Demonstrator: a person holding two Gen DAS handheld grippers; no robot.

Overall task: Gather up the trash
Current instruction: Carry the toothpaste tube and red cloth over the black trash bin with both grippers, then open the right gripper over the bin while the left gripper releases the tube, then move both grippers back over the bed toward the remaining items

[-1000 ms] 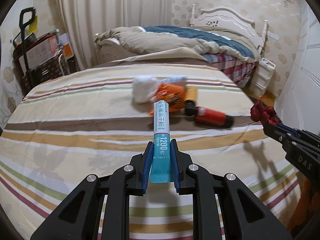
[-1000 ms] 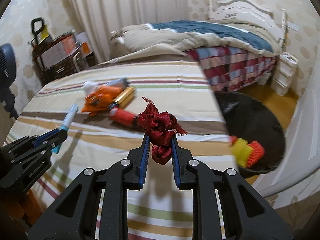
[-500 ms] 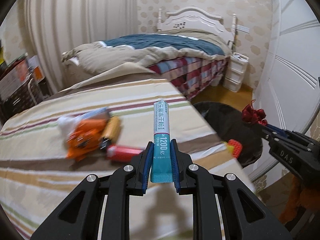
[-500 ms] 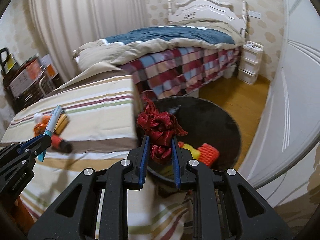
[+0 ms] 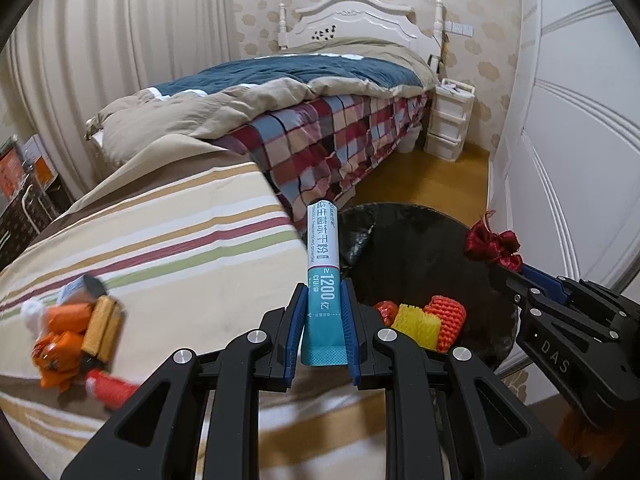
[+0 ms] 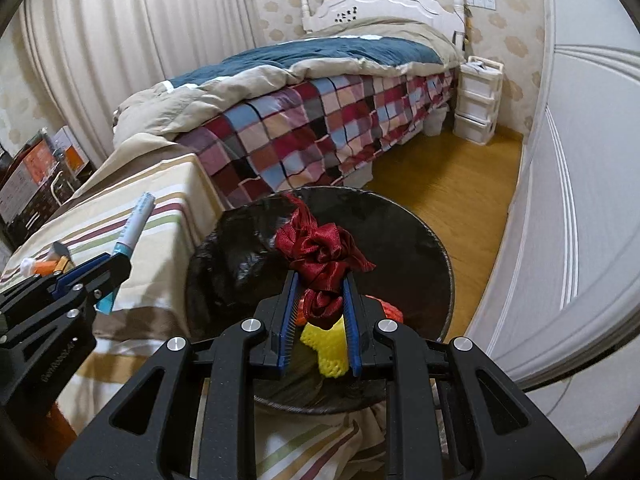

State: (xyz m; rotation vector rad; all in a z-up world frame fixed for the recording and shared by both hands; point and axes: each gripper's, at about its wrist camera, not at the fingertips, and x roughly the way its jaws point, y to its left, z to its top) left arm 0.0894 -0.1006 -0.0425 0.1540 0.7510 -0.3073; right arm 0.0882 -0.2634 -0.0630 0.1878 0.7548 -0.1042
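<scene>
Trash goes into the black-lined bin (image 6: 420, 240) beside the striped table (image 5: 168, 248); we see yellow and orange netting (image 5: 424, 318) already inside. Our left gripper (image 5: 324, 320) clamps a light, stiff tube (image 5: 323, 264) by its crimped end. Our right gripper (image 6: 319, 304) pinches a soft, crushable red ribbon bow (image 6: 320, 250) above the bin opening.
</scene>
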